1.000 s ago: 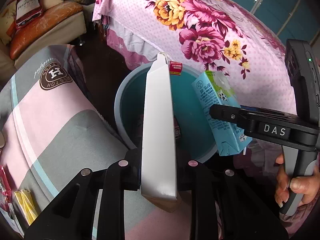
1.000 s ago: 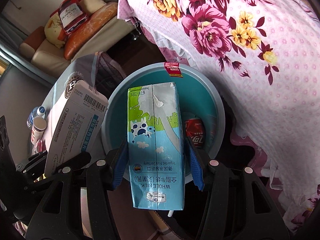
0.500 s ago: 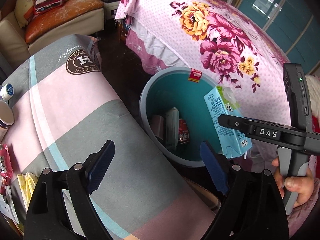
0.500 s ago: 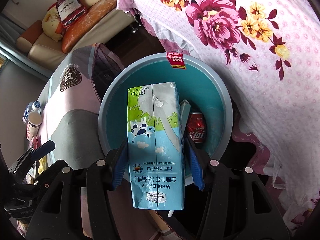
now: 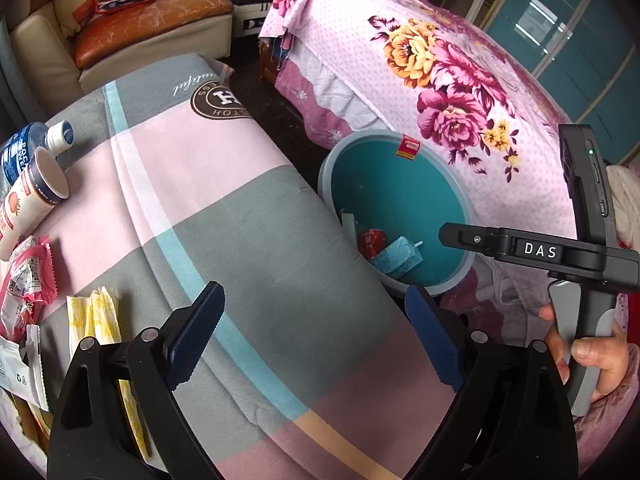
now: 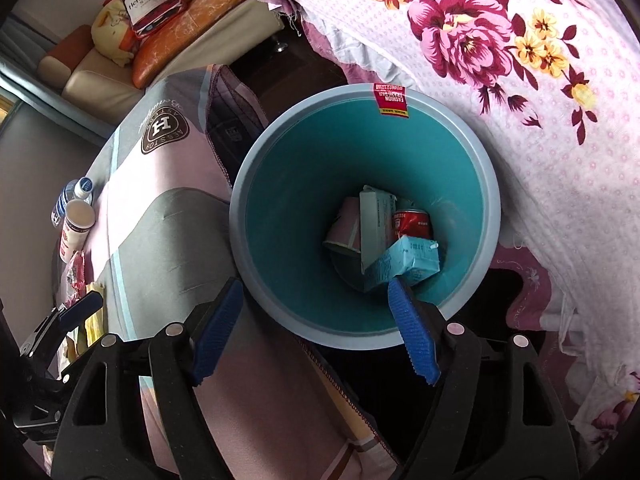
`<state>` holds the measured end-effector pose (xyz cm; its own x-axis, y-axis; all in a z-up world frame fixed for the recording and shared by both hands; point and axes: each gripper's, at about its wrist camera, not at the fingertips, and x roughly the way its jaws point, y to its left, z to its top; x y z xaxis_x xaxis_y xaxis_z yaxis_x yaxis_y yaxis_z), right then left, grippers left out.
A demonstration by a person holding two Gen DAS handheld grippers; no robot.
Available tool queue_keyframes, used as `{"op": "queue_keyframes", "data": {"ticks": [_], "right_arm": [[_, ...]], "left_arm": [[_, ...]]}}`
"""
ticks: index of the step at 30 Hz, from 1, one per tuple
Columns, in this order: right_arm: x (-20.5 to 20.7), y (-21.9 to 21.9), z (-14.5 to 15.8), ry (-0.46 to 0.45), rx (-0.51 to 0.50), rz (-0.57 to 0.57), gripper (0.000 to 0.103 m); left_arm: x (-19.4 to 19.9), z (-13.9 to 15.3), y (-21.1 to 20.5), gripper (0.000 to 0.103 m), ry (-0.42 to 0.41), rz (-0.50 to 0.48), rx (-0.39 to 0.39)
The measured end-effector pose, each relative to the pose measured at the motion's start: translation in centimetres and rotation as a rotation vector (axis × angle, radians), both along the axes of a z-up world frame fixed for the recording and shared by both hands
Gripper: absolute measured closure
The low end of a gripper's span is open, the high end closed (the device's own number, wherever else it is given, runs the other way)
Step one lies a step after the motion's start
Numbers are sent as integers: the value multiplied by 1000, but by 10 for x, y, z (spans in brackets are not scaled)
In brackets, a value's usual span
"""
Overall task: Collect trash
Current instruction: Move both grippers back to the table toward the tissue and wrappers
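Note:
A teal bin (image 6: 256, 160) stands on the floor between the table and the bed. Inside it lie a blue milk carton (image 6: 408, 262), a white box (image 6: 374, 220), a red can (image 6: 412, 222) and a pink paper cup (image 6: 344, 228). My right gripper (image 6: 316, 286) hangs above the bin's near rim, jaws opening, nothing between them. My left gripper (image 5: 310, 300) is over the checked tablecloth (image 5: 240, 220), jaws opening and empty. In the left wrist view the bin (image 5: 332, 160) shows the carton (image 5: 396, 258) and can (image 5: 370, 240), with the right gripper (image 5: 456, 236) over it, held by a hand (image 5: 592, 356).
On the table's left lie a water bottle (image 5: 24, 148), a paper cup (image 5: 32, 200), pink snack wrappers (image 5: 28, 280) and yellow packets (image 5: 96, 320). A bed with a floral cover (image 5: 440, 80) borders the bin on the right. A sofa (image 5: 140, 20) stands at the back.
The left gripper opened, the white box fell into the bin, and the gripper moved left over the table. The right gripper opened and the milk carton dropped into the bin.

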<state>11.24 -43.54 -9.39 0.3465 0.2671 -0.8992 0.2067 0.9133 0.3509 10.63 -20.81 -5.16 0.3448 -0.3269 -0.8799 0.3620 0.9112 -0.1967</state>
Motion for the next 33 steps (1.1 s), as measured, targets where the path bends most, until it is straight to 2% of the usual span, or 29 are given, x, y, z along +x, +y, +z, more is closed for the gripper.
{"op": "queue_keyframes", "data": {"ticks": [6,14,19,27,33], "right_arm": [[-12,31,14,-3,9,47,27],[-31,93,27,-6,-4,162,27],[-44,135,34,-4,-13,241,27],[-63,208,37,18,-27,385,26],[-74,257,31,47,-33,475,26]], "left_arm": [[-21,11,38,11,-15,42,6],[-51,32,108,10,-61,142,-5],[-69,41,155,10,-93,201,25],[-96,49,245,10,-124,318,62],[-112,44,300,10,-121,411,57]]}}
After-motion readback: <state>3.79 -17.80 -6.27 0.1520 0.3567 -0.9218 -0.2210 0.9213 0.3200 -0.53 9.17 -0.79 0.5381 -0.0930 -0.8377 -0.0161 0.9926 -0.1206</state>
